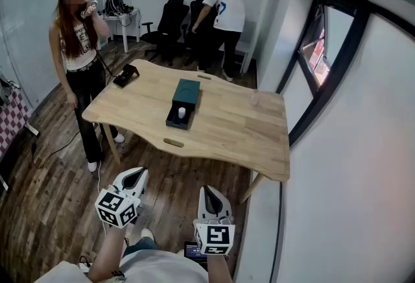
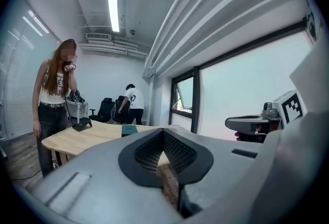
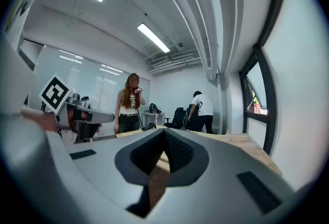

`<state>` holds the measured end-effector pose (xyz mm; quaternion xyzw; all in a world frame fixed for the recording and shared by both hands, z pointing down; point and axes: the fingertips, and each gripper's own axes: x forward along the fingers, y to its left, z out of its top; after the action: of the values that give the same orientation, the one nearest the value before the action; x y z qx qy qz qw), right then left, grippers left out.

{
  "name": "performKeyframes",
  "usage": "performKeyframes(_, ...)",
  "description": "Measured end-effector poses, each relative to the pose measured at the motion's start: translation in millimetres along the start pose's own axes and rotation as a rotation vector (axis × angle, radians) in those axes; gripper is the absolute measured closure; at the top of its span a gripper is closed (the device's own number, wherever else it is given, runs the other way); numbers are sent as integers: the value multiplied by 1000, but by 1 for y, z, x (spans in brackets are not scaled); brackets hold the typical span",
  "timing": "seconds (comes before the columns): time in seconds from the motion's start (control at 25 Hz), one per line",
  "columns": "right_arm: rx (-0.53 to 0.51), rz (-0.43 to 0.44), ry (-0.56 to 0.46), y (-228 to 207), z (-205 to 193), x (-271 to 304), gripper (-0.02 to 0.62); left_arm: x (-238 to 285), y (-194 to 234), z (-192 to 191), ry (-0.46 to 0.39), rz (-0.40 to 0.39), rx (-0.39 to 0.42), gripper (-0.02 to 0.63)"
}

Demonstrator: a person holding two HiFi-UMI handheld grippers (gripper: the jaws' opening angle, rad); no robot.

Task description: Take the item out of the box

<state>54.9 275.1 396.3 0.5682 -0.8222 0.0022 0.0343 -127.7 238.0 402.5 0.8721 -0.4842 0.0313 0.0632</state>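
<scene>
1. Both grippers sit low in the head view, short of the tabletop's (image 1: 227, 129) near edge. The left gripper (image 1: 137, 174) and right gripper (image 1: 207, 192) are side by side above the wooden floor (image 1: 58, 210), tips pointing forward.
2. Left jaws are pressed together with nothing between them, and the right jaws likewise meet at the tips, empty.
3. Mid-tabletop, well apart from both grippers, the dark box (image 1: 183, 103) lies open, with a small white item (image 1: 182, 112) in its near half.

Bright, even room light. Ceiling strip light (image 2: 113, 8) at 11 o'clock, mild glare. Daylight through window (image 1: 322, 48) at 2 o'clock. Soft shadow under table (image 1: 259, 145). Strong fisheye bending; gripper views' corners black.
</scene>
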Motion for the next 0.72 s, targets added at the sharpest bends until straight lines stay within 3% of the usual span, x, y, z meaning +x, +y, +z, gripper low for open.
performKeyframes(0.4,6,8,-6,-1,-1,2,591,2,2,-3,1,7,6,605)
performKeyframes(0.72,71,-22,-28,-17,-3,-9,589,5,1,-7,18,7,-13,604)
